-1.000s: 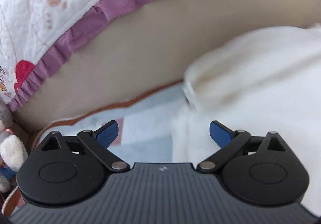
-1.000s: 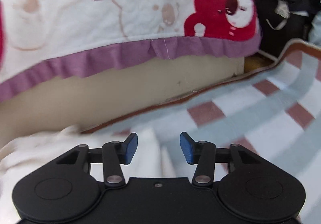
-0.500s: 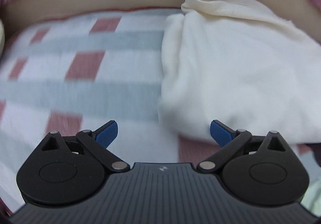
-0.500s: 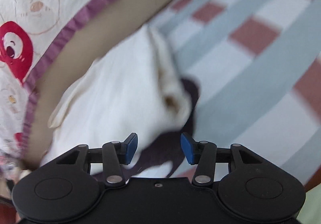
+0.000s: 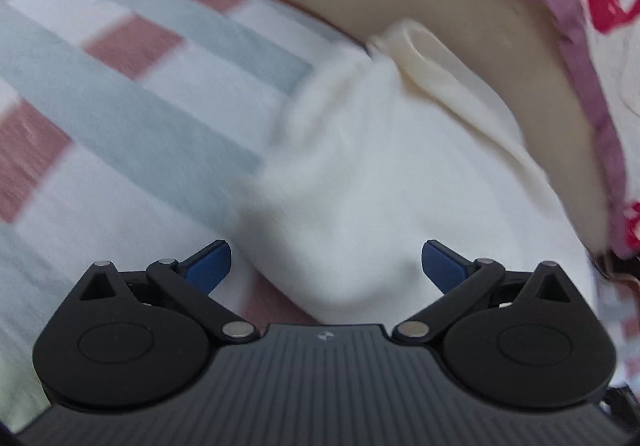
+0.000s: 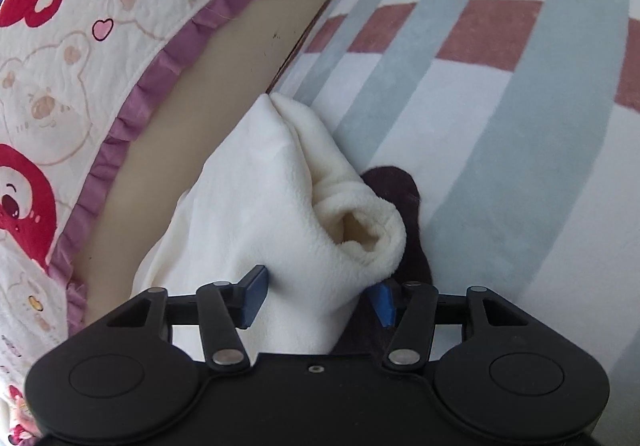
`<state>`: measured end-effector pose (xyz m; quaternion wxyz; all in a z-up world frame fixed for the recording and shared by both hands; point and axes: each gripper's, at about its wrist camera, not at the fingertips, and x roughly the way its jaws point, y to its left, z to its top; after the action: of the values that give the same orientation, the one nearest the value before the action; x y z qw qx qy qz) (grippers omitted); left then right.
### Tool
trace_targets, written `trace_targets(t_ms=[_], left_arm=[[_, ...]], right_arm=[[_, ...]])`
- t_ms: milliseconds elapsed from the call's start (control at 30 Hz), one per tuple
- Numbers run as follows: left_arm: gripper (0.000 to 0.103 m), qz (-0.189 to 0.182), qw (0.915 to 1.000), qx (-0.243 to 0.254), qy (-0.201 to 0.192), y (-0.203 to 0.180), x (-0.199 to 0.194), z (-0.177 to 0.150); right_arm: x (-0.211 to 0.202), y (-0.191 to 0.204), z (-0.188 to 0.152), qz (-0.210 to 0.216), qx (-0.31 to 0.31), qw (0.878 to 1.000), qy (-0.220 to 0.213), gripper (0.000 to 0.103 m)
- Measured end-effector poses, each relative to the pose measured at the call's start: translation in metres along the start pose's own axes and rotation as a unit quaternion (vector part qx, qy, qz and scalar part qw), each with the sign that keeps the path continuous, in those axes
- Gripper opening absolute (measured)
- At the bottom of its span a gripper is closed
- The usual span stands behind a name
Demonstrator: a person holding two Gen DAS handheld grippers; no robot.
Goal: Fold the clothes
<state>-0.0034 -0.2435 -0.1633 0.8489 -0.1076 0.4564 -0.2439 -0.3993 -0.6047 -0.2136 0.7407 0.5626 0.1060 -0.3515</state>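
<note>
Nearest to me, my right claw point(image 6: 316, 292) stood released, its blue pads on either side of the near end of the cream fleece garment point(image 6: 264, 198); the fabric bulged between them, but the pads had not pinched it. A rolled cuff or hem opening point(image 6: 360, 224) sat just beyond the right pad, and a dark shadow lay against the blanket beside it.

My left claw point(image 5: 326, 266) was released too, jaws spread wide, with the rounded near edge of the same garment point(image 5: 380, 182) sitting between and just ahead of the pads point(image 5: 210, 266). I could not tell whether either pad touched the cloth; that view was blurred.

The garment lay bundled on a checked blanket point(image 5: 132, 118) of pale grey-blue stripes, white fields and dusty red squares, with its far edge pressed up against a beige panel point(image 6: 192, 118). A folded band of the cloth point(image 5: 424, 58) showed at that far end.

Farther off, above the beige panel, hung a white quilt printed with red bears point(image 6: 76, 46), edged in a purple ruffle point(image 6: 132, 106).
</note>
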Motion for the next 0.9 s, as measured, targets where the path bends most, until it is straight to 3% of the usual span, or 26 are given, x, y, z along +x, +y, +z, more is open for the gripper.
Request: trace_targets(t_ms=[100,133,233,300,333,367,400,433,533,667,700,767,800,833,867,900], left_arm=[[0.103,0.063,0.9955,0.057,-0.043,-0.003,0.007,0.005],[0.103,0.066,0.9952,0.057,-0.044,0.0,0.01,0.007],[0.102,0.037,0.9985,0.017,-0.037,0.013,0.016,0.011],[0.093,0.012,0.9991,0.011,-0.039,0.013,0.015,0.012],[0.057,-0.005,0.9993,0.021,-0.031,0.01,0.016,0.012],[0.036,-0.023,0.999,0.03,-0.023,0.007,0.017,0.013],[0.035,-0.026,0.9989,0.034,-0.02,0.005,0.018,0.013],[0.028,-0.023,0.9989,0.036,-0.021,0.004,0.019,0.013],[0.031,-0.014,0.9987,0.043,-0.022,0.0,0.023,0.014],[0.059,-0.011,0.9987,0.043,-0.027,-0.002,0.029,0.016],[0.062,-0.02,0.9987,0.033,-0.033,-0.001,0.032,0.018],[0.059,-0.026,0.9984,0.032,-0.039,-0.002,0.039,0.023],[0.054,-0.016,0.9978,0.053,-0.037,-0.009,0.043,0.025],[0.031,-0.01,0.9966,0.073,-0.037,-0.015,0.041,0.024],[0.015,-0.007,0.995,0.092,-0.038,-0.021,0.038,0.023],[0.014,-0.002,0.993,0.108,-0.048,-0.027,0.029,0.023]], right_arm=[[0.006,-0.001,0.004,0.002,0.01,1.0,-0.017,0.063],[0.007,-0.002,0.005,0.003,0.013,1.0,-0.022,0.063],[0.006,-0.003,0.002,0.004,0.001,1.0,-0.03,0.063],[-0.002,-0.002,-0.004,0.002,-0.02,0.999,-0.037,0.063],[-0.004,-0.002,-0.007,0.002,-0.025,0.999,-0.04,0.063],[-0.006,-0.002,-0.009,0.003,-0.027,0.999,-0.043,0.063],[-0.006,-0.002,-0.009,0.005,-0.028,0.999,-0.045,0.063],[-0.004,-0.003,-0.007,0.009,-0.023,0.999,-0.049,0.063],[0.002,-0.004,-0.003,0.018,-0.018,0.998,-0.058,0.066],[0.013,0.005,-0.001,0.02,-0.049,0.997,-0.055,0.067],[0.015,0.007,-0.001,0.017,-0.056,0.997,-0.051,0.059],[0.022,0.011,0.001,0.004,-0.057,0.998,-0.031,0.031],[0.023,0.012,0.003,0.001,-0.055,0.998,-0.028,0.028],[0.022,0.016,0.006,-0.002,-0.061,0.998,-0.024,0.027],[0.018,0.023,0.009,-0.006,-0.082,0.996,-0.021,0.025],[0.014,0.031,0.012,-0.007,-0.106,0.994,-0.02,0.025]])
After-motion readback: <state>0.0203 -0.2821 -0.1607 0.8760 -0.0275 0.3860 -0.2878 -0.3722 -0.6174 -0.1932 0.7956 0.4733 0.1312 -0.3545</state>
